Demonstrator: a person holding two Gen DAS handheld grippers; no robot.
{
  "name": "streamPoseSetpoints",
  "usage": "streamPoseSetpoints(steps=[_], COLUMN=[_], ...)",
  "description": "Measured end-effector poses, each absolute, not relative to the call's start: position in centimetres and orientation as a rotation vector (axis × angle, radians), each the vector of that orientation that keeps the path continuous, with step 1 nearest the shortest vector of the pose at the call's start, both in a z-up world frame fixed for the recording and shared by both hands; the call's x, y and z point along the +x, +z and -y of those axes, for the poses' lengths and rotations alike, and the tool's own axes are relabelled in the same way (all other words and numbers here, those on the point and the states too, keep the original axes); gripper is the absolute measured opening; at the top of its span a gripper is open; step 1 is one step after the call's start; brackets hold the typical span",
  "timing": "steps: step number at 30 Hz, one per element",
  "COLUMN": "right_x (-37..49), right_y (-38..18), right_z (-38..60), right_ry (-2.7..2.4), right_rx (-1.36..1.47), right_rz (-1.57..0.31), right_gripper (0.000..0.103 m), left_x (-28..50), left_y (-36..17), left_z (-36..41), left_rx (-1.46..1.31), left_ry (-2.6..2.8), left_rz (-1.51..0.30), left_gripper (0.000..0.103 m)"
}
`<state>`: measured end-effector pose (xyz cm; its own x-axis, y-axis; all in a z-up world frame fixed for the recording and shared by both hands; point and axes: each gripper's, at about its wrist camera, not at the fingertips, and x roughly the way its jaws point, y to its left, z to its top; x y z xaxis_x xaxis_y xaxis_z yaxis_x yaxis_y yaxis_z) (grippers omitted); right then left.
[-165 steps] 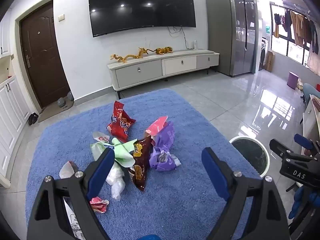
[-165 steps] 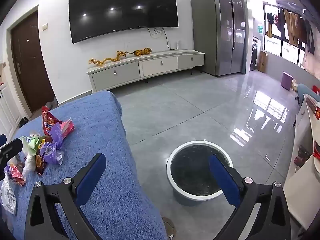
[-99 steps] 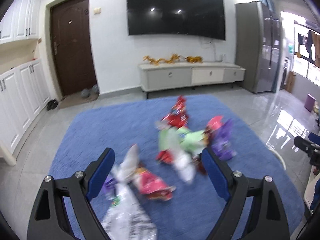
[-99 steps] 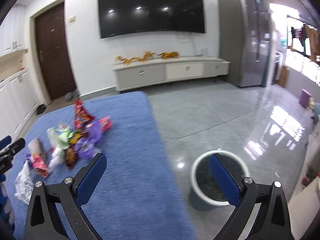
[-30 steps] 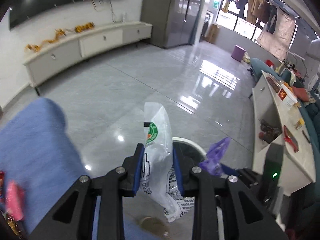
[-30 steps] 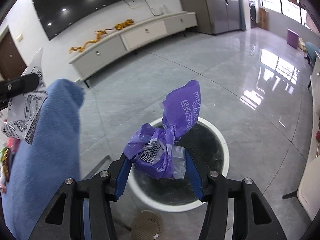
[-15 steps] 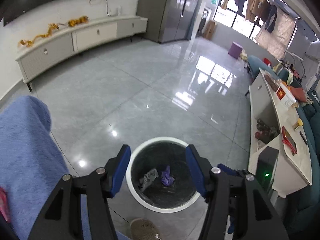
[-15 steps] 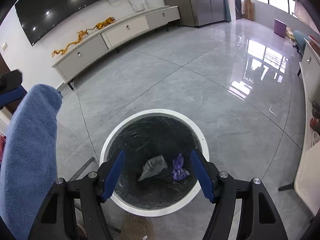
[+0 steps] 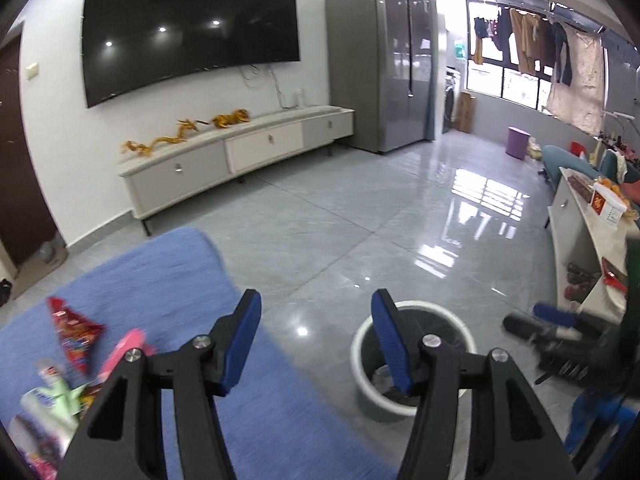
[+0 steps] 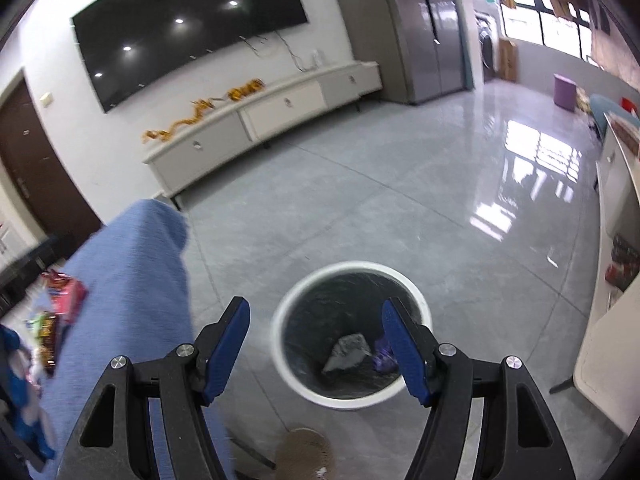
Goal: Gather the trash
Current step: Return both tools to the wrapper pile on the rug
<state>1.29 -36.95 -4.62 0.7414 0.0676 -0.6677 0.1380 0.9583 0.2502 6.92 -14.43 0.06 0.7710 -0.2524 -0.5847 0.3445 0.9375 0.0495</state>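
Observation:
My left gripper (image 9: 316, 336) is open and empty, over the edge of the blue carpet (image 9: 172, 280) and left of the white-rimmed trash bin (image 9: 444, 318). My right gripper (image 10: 316, 344) is open and empty, above the bin (image 10: 412, 292). Inside the bin lie a clear plastic bag (image 10: 346, 350) and a purple wrapper (image 10: 384, 356). A pile of trash remains on the carpet: a red snack bag (image 9: 74, 334), a pink wrapper (image 9: 126, 350) and a green one (image 9: 56, 398). The pile also shows in the right wrist view (image 10: 60, 304). The right gripper shows blurred in the left wrist view (image 9: 556, 336).
A low TV cabinet (image 9: 240, 156) stands against the far wall under a big TV (image 9: 188, 28). A grey refrigerator (image 9: 380, 56) stands at the back right. A white counter (image 9: 592, 224) runs along the right. A small round brown thing (image 10: 304, 454) lies on the floor before the bin.
Both grippers have lifted and tilted up from over the bin. The left one has swung left, so the carpet and trash pile show again. The bag and purple wrapper stay in the bin.

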Motion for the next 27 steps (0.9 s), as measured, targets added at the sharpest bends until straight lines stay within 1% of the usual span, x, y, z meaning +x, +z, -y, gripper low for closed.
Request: streamPoseSetpoints(steps=[6,11,14,16,20,23,27], right_x=[0.8,1.3,2.1,3.2,4.4,4.7,4.7], right_y=[-1.2,-0.4,-0.8,-1.6,-2.9,-3.1,-3.7], right_z=[31.0,25.0,22.2,19.8,14.6,11.8,10.4], right_ry=[0.088,0.217,0.274,0.32,0.406,0.464,0.497], right_rx=[0.243,0.195,0.201,0.217,0.183,0.167,0.169], right_rz=[-0.691,-0.677,-0.668,-0.691,-0.722,-0.718,-0.715], right_gripper=[0.068,0.068,0.069,0.069,0.069,0.069,0.069], left_x=[4.2,2.1,0.0,-2.0,-5.1,-7.3,-8.2], left_y=[0.4,0.7,1.1,1.3,0.9,0.6,0.6], left_z=[7.8,-0.3,-5.7,-10.0,-16.1,-18.4,-20.3], left_rx=[0.149,0.077,0.039,-0.003,-0.077,-0.123,-0.166], left_ry=[-0.206,-0.039,0.101,0.209,0.391,0.476,0.536], left_rz=[-0.608,-0.619,-0.62,-0.625,-0.639,-0.649,-0.648], left_gripper=[0.056,0.056,0.056,0.056,0.056,0.056,0.056])
